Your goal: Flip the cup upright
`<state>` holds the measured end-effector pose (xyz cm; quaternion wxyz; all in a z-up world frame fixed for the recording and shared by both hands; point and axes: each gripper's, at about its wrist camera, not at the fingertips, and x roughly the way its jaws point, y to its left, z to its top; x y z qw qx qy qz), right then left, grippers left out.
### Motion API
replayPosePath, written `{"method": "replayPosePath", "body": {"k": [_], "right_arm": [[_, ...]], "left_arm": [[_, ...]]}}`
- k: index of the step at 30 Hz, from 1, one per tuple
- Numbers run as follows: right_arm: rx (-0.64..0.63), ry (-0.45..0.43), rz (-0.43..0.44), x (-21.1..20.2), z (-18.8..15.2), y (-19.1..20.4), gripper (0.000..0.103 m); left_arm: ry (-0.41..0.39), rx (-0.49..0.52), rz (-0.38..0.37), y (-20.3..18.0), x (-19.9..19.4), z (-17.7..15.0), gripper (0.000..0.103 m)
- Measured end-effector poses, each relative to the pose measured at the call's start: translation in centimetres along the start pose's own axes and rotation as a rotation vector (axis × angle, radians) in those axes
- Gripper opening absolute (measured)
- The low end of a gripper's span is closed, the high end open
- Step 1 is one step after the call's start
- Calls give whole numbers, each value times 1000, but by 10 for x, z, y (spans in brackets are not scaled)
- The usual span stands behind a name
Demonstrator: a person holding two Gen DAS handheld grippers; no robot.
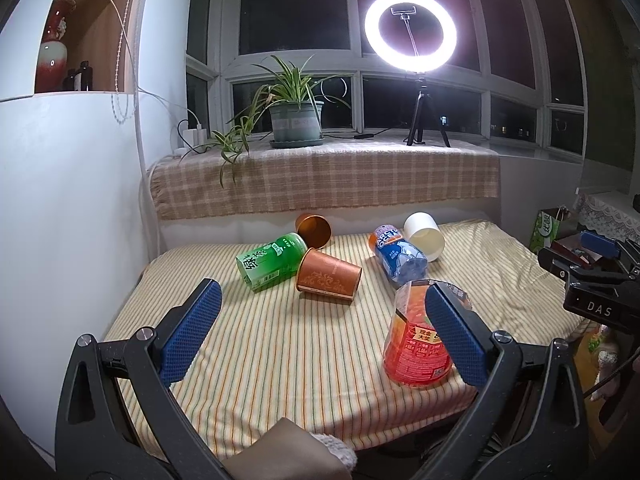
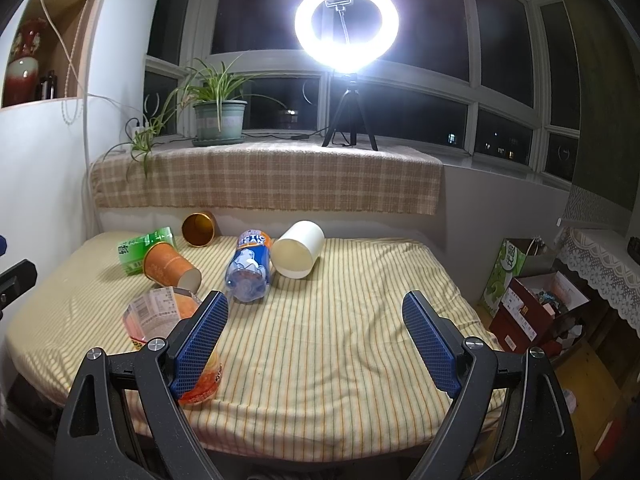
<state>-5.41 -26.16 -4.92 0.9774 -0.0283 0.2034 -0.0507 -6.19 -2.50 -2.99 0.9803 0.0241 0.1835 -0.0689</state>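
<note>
Several cups lie on their sides on the striped table [image 1: 280, 344]. An orange patterned paper cup [image 1: 329, 276] lies mid-table, shown also in the right wrist view [image 2: 170, 266]. A copper cup [image 1: 314, 231] [image 2: 199, 229] lies at the back. A white cup [image 1: 425, 236] [image 2: 298, 249] lies at the back right, mouth toward me. My left gripper [image 1: 322, 320] is open and empty above the table's front. My right gripper [image 2: 316, 330] is open and empty; it shows at the right edge of the left wrist view [image 1: 592, 272].
A green bottle-label cup [image 1: 270, 262], a blue bottle cup [image 1: 398, 258] [image 2: 250, 266] and a red-orange bottle cup [image 1: 418, 340] [image 2: 168, 320] also lie on the table. A plant pot [image 1: 296, 122] and ring light [image 1: 410, 32] stand on the sill. Boxes [image 2: 532, 304] sit right of the table.
</note>
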Motion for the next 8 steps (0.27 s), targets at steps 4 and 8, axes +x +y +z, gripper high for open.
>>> {"method": "replayPosePath", "body": {"k": [4, 8], "right_arm": [[-4, 6, 0, 1, -2, 1, 89], [-8, 12, 5, 3, -2, 3, 89]], "left_arm": [[1, 0, -2, 0, 0, 0, 103], [0, 2, 2, 0, 1, 0, 103]]}}
